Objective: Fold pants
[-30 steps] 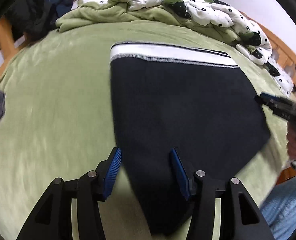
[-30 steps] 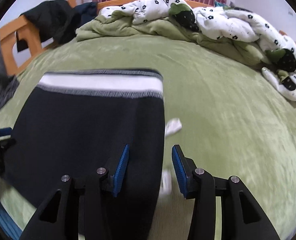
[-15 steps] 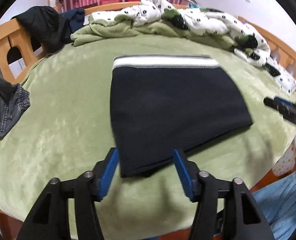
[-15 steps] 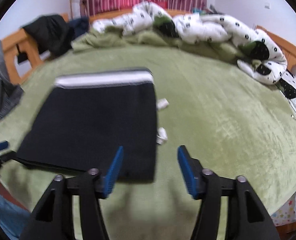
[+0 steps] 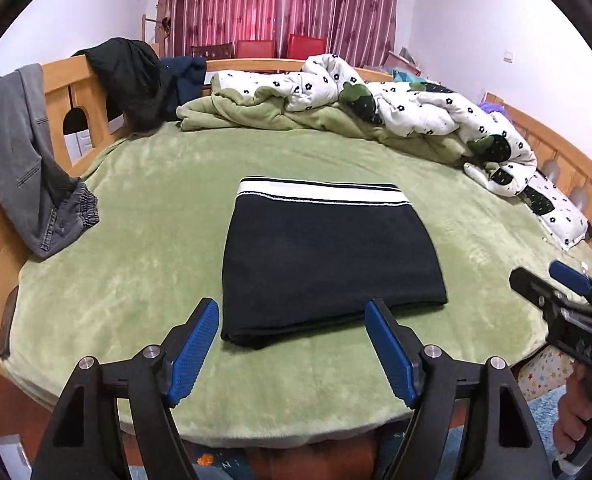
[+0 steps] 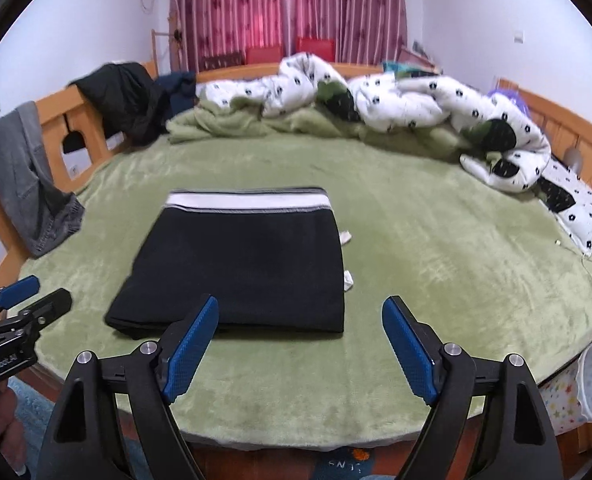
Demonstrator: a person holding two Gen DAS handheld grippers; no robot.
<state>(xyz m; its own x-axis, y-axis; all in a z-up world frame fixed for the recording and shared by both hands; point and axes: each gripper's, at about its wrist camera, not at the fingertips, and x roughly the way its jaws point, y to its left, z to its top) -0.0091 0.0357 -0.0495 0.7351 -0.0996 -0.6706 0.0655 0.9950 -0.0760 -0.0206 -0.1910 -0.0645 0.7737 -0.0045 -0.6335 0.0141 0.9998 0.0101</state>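
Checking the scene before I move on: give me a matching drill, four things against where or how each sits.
Things:
1. black pants
2. grey trousers
3. flowered quilt
4. left claw

States:
A. bunched along the far side of the bed
B. draped over the wooden rail
C. jaws opening, nothing between them
D. folded flat on the green blanket, white waistband at the far edge

Pairs: 1-D, 2-B, 3-A, 4-C
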